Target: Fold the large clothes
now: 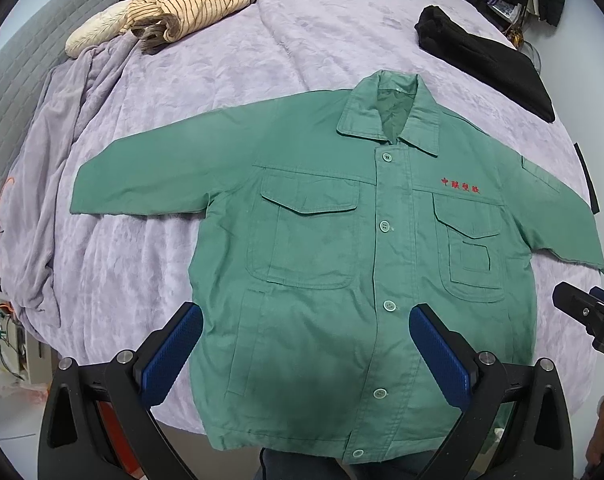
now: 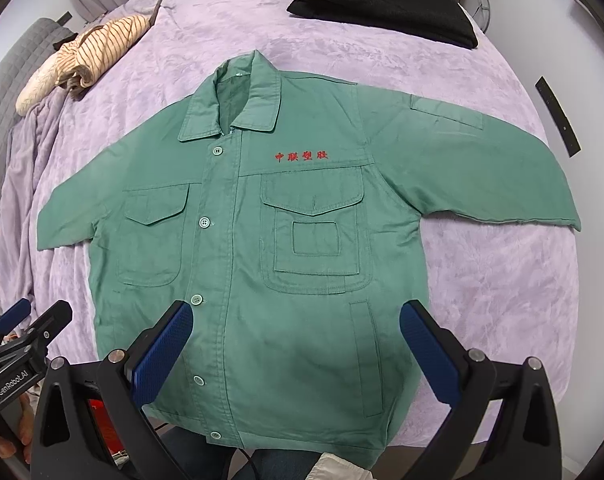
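Two grippers hang wide open and empty over the near edge of the bed (image 1: 262,40); the left gripper (image 1: 306,344) frames the jacket's lower front on the side of the left sleeve; the right gripper (image 2: 296,340) frames the other side; the green jacket (image 2: 286,240) lies flat, buttoned, front up, sleeves spread, hem at the near edge, collar toward the far edge; folded black clothes (image 2: 382,8) and a striped garment (image 1: 190,4) sit near the far corners.

Left black two-finger gripper with blue pads (image 1: 306,344): jaws wide apart, empty. Right black blue-padded gripper (image 2: 296,346): same, level beside it.
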`<move>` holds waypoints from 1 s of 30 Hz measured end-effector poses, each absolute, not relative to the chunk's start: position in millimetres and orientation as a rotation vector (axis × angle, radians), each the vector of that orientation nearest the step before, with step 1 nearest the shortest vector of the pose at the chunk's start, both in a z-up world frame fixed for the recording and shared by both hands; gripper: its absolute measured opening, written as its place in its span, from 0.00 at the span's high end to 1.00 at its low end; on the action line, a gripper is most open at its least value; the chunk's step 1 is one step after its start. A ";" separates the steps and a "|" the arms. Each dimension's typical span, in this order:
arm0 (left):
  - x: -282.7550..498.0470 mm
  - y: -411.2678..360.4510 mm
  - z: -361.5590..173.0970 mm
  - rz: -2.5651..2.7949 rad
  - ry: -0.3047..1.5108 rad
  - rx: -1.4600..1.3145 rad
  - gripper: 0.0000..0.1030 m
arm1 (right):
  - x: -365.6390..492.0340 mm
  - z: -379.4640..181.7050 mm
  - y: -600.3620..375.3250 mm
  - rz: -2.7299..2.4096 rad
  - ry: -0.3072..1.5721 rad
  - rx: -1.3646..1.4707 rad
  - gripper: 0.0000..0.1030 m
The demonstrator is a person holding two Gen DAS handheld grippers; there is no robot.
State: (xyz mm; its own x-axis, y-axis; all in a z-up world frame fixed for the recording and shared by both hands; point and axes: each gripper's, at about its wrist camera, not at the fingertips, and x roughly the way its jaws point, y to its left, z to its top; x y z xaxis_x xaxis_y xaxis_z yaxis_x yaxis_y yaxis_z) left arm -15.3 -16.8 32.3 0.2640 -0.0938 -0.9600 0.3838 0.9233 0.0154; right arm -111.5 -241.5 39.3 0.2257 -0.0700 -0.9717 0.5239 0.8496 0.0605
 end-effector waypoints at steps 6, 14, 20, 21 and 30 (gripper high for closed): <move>-15.1 -16.9 32.6 -0.329 1.268 0.269 0.00 | -113.3 38.3 -241.9 -0.421 1.290 0.428 0.00; -16.4 -16.6 32.7 -0.326 1.266 0.267 0.00 | -115.1 36.6 -245.0 -0.416 1.292 0.443 0.00; -16.4 -17.1 32.9 -0.325 1.266 0.266 0.00 | -114.0 36.7 -245.7 -0.413 1.292 0.445 0.00; -16.6 -17.1 32.9 -0.325 1.265 0.266 0.00 | -113.6 36.9 -246.0 -0.414 1.292 0.445 0.00; -17.9 -17.0 33.3 -0.320 1.268 0.267 0.00 | -110.9 37.0 -244.8 -0.403 1.294 0.444 0.00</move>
State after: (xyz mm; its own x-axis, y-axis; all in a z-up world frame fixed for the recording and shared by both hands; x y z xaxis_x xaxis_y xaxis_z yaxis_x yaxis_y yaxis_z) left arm -17.9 -17.0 33.3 0.2648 -0.0875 -0.9603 0.3788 0.9253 0.0201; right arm -110.9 -244.8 37.0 0.2272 -0.0385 -0.9731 0.5215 0.8487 0.0882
